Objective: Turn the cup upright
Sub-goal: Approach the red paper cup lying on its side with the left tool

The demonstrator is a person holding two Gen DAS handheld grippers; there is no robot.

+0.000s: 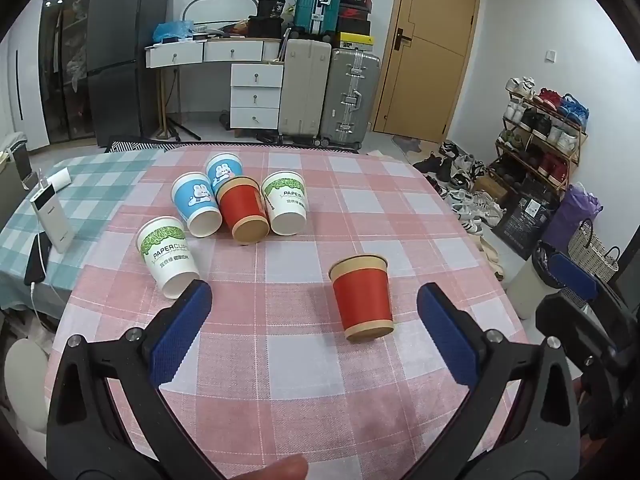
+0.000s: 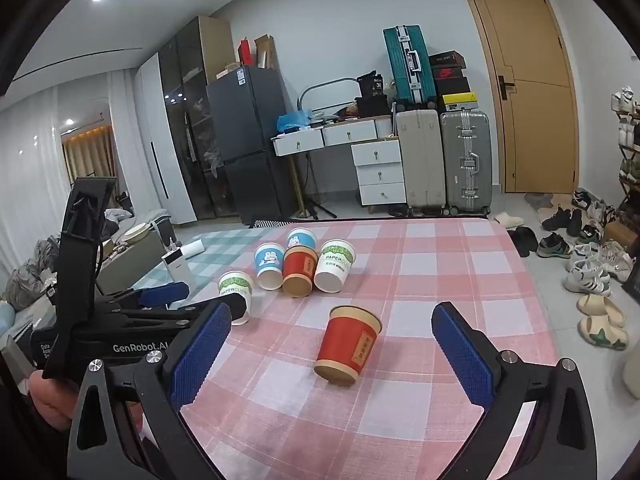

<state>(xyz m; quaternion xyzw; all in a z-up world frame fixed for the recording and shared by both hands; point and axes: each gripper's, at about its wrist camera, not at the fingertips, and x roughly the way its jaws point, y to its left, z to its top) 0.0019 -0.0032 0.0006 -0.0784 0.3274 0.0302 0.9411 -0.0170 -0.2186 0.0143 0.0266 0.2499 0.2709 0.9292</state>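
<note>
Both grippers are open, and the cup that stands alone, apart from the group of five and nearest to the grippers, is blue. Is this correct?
Not quite. The lone cup is red, not blue, as the left wrist view shows. The blue cups are in the group of five behind it. The rest holds: the left gripper and the right gripper are both open.

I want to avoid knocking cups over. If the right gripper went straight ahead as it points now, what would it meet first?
Probably the lone red cup, lying between the open right gripper fingers' lines; depth is unclear. The cup cluster sits further back.
</note>
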